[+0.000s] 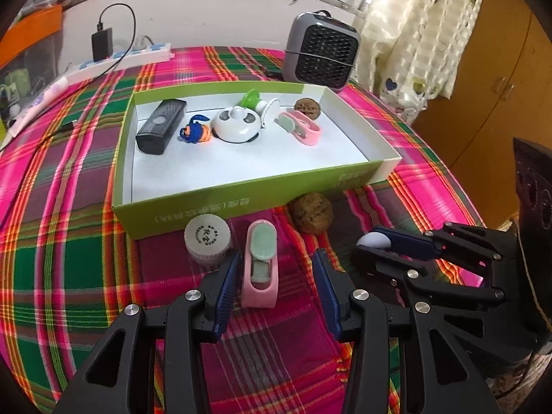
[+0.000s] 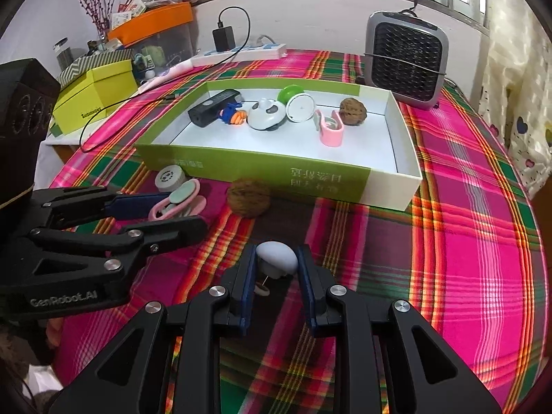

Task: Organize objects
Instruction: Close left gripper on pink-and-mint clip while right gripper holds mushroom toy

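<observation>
1. The right tongs are pinching a pale blue-white rounded item between their blue pads, just above the plaid cloth; in the left wrist view the same item is showing at the tip of those tongs.
2. The left tongs are standing spread, with nothing pressed between them; a pink clip with a mint pad is lying on the cloth between the fingers, nearer the left finger, and whether it is touching that finger I cannot tell.
3. In the right wrist view the left tongs are reaching in from the left, around that pink clip.
4. A white round jar is sitting just beside the clip, close to the front wall of the box.
5. A walnut is resting on the cloth near the box's front wall, between the two tongs.
6. The green-sided box with a white floor is lying open on the tabletop and is holding a black remote, a blue-and-orange toy, a white round gadget, a green-and-white piece, a second pink clip and a second walnut.
7. Behind the box a grey fan heater is standing upright, and a power strip with a black charger plugged in is lying at the far left.
8. A yellow-green carton is sitting off the cloth's left edge.
</observation>
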The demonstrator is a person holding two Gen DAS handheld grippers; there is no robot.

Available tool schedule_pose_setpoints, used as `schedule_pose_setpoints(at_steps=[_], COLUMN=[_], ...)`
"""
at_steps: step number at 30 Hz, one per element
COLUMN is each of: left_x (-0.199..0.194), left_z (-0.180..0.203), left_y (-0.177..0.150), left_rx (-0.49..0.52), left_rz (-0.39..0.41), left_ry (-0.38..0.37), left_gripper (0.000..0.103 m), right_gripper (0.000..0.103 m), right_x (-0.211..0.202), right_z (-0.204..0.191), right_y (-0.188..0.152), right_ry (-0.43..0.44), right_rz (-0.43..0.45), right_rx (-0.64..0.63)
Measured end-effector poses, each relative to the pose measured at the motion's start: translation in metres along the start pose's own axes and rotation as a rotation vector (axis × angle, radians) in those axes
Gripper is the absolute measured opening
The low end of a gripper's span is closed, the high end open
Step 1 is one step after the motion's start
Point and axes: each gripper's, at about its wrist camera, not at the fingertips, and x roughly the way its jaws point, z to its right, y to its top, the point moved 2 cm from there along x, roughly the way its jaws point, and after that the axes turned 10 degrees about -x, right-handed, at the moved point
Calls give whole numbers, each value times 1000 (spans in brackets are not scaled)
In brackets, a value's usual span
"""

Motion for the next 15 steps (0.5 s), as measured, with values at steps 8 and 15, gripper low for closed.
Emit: schedule_pose_setpoints(at_steps=[8, 15], left_x=[5, 6], left_z=[4, 2], left_y=[2, 4], left_rx=[36, 36], left_rz=[22, 27], left_ry=[66, 81], left_gripper=[34, 27], right_gripper=[25, 25], right_x=[2, 2], right_z=[2, 2], right_y=[1, 1], right_ry=[12, 14], right_rz=[9, 12], right_rx=[-1, -1])
